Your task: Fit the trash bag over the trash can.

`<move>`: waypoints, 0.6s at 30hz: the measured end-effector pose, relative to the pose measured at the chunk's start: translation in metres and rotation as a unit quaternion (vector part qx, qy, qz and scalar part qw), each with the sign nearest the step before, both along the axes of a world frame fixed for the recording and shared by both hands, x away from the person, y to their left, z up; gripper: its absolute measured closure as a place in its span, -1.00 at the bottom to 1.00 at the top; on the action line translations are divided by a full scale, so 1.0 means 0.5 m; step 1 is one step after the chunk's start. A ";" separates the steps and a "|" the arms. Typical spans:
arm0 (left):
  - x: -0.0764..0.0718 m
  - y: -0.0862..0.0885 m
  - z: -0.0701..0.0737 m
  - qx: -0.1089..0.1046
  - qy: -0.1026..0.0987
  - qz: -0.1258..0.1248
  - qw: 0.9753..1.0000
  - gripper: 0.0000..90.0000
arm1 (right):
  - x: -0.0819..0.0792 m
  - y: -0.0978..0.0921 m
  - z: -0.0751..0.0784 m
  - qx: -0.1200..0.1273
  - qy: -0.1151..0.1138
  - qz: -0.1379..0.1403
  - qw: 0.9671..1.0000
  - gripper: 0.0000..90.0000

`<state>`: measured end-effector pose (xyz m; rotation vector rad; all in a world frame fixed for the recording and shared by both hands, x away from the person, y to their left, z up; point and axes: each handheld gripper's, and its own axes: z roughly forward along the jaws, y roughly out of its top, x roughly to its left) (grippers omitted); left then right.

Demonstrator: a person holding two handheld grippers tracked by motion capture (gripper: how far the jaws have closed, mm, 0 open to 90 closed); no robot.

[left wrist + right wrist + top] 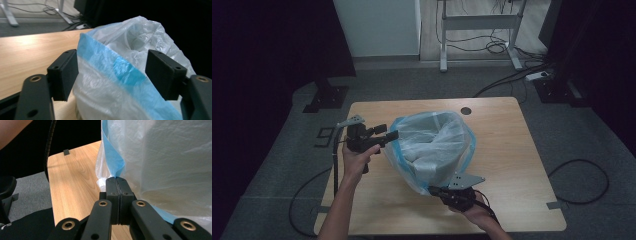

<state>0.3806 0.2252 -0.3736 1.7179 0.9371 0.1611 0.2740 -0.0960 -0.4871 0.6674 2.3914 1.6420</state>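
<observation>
A translucent white plastic bag (432, 145) with a blue rim band stands puffed up in the middle of the wooden table (512, 150), and a pale container shape shows through it. My left gripper (391, 136) is at the bag's left rim. In the left gripper view it (113, 73) is open, with the blue band (125, 72) lying between the two jaws. My right gripper (432, 190) is at the bag's near edge, low by the tabletop. The right gripper view shows it (116, 180) shut on the blue edge (112, 157) of the bag (175, 165).
A round cable hole (466, 110) sits near the table's far edge. Bare wood lies to the right of the bag and along the front. Beyond the table are a white desk frame (479, 22), floor cables (579, 175) and a black stand base (326, 97).
</observation>
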 end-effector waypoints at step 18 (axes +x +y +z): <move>-0.015 0.021 -0.030 -0.006 0.023 -0.020 1.000 0.88 | -0.008 -0.010 -0.005 0.016 -0.003 -0.017 1.000 0.96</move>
